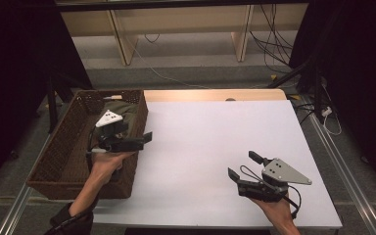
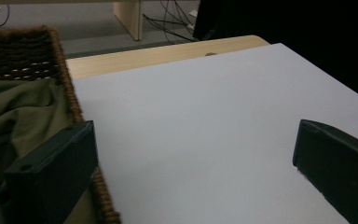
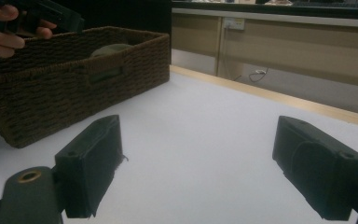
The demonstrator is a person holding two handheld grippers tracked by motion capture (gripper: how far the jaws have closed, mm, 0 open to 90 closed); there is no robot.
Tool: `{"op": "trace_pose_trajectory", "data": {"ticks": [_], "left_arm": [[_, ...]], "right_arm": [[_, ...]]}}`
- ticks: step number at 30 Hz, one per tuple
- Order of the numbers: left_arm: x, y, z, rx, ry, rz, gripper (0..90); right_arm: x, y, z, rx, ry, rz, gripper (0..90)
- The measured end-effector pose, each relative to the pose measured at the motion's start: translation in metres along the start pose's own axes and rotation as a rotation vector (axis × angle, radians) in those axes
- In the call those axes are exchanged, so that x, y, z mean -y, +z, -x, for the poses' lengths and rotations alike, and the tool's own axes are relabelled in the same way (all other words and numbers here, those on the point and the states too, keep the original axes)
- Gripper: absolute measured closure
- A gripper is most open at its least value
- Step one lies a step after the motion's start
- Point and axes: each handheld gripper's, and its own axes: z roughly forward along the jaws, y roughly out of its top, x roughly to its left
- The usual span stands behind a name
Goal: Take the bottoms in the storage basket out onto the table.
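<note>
1. The table (image 1: 225, 147) has a flat white top, with a strip of light wood along its far edge.
2. A brown woven basket (image 1: 54, 161) sits on the table's left side, right under the left gripper (image 1: 137, 139).
3. A green cloth (image 2: 18, 116) lies inside the basket, just beside the left gripper's jaw.
4. The white top stretches out bare in front of the right gripper (image 1: 247, 166), and the basket is well apart from that gripper.
</note>
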Motion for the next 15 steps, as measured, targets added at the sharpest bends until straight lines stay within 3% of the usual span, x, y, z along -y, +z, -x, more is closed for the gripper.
{"op": "trace_pose_trajectory", "data": {"ticks": [8, 9, 12, 15], "left_arm": [[-0.013, -0.003, -0.027, -0.073, -0.025, -0.026, 0.0], [-0.016, -0.002, -0.036, -0.101, -0.029, -0.046, 0.0], [-0.017, 0.0, -0.045, -0.126, -0.049, -0.061, 0.0], [-0.018, 0.007, -0.06, -0.164, -0.08, -0.115, 0.0]], "right_arm": [[0.001, 0.002, -0.001, -0.007, 0.001, -0.009, 16.9], [0.001, 0.002, -0.001, -0.009, -0.002, -0.009, 16.9], [0.001, 0.002, -0.001, -0.011, -0.003, -0.01, 16.9], [0.001, 0.002, -0.001, -0.012, -0.004, -0.012, 16.9]]}}
